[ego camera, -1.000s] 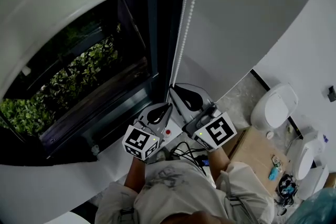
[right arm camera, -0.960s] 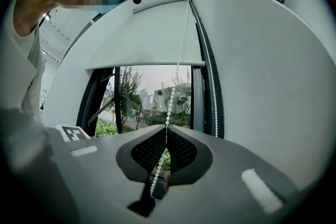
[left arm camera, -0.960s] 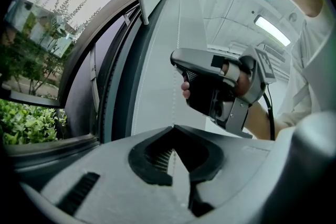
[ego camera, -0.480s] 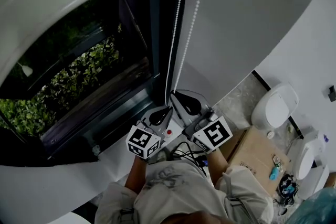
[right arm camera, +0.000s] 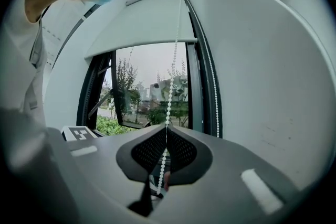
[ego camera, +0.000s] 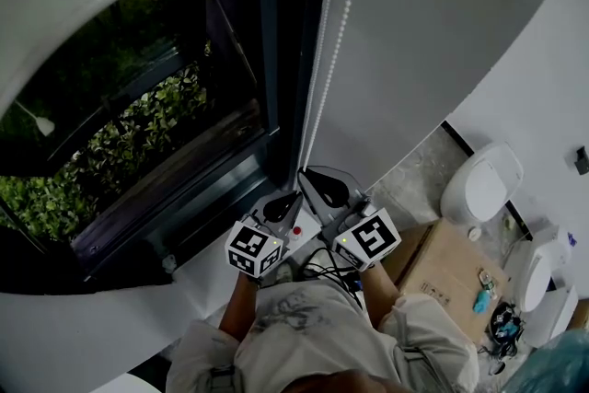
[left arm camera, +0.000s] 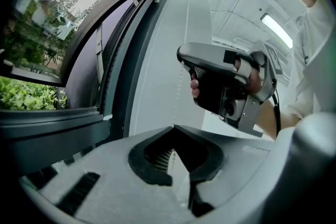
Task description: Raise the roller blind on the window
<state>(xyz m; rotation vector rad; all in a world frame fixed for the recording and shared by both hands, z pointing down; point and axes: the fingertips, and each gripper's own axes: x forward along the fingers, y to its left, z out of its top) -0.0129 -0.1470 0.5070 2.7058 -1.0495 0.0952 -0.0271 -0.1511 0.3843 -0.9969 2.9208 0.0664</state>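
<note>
My right gripper [right arm camera: 167,126] has its fingers shut on the chain [right arm camera: 171,81]: the beads pass through the closed tips and rise straight above them. My left gripper [left arm camera: 173,126] is closed too, tips meeting, with a faint strand of that chain caught between them. The right gripper sits just beyond and to the right of its fingers. A second strand hangs right of the right fingers. Farther out, the window [right arm camera: 152,102] lies past the tips, and the blind [right arm camera: 142,26] covers only its top — bottom edge well above the fingers.
</note>
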